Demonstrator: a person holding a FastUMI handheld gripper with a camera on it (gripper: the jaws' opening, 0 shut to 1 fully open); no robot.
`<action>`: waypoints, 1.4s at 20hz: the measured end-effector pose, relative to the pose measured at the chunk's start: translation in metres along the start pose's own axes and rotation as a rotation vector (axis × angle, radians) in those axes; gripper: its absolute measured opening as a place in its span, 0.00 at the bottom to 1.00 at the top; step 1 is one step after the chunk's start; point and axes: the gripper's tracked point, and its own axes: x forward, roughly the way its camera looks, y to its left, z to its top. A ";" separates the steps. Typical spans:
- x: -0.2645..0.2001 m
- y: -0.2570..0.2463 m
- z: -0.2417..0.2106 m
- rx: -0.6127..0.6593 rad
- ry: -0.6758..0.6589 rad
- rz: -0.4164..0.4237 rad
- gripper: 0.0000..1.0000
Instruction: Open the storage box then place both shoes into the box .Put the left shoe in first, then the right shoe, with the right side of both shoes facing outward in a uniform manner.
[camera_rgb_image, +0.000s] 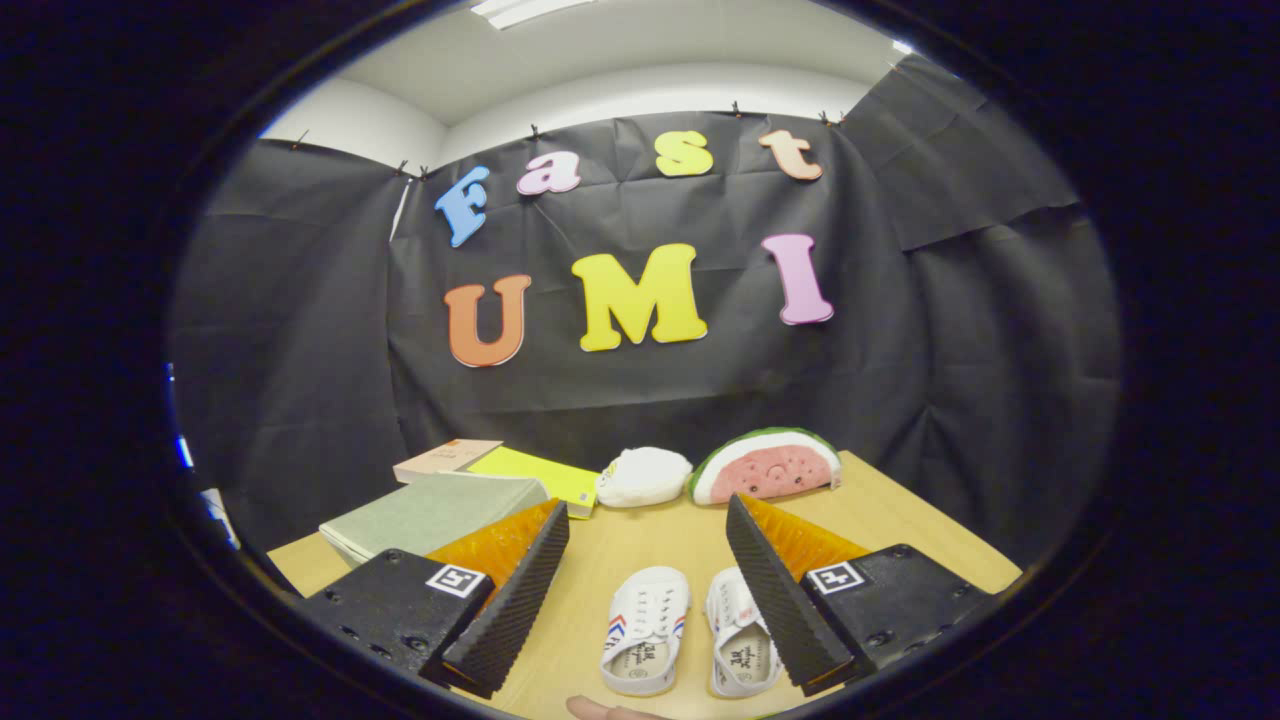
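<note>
Gripper view: my fingers (647, 545) stand wide apart, empty, above the small white canvas shoes (690, 630) between them, light, soft-sided things I judge best pinched at the heel collar.

Two-finger handheld gripper (648, 520) held above the counter (640, 545), looking forward and slightly down. Fingers spread wide apart, gripping nothing, with ridged inner pads (520, 590) facing each other across an empty gap. Left finger angled inward from its blocky base, right finger mirroring it. Square printed marker on the top of each finger base. Tip of a person's finger (600, 708) just visible low between the two fingers.
</note>
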 end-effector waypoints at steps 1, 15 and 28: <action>0.011 0.002 -0.002 0.013 0.024 0.020 1.00; 0.120 0.090 -0.068 0.488 0.661 0.601 0.99; 0.140 0.125 -0.076 0.800 0.939 0.864 0.96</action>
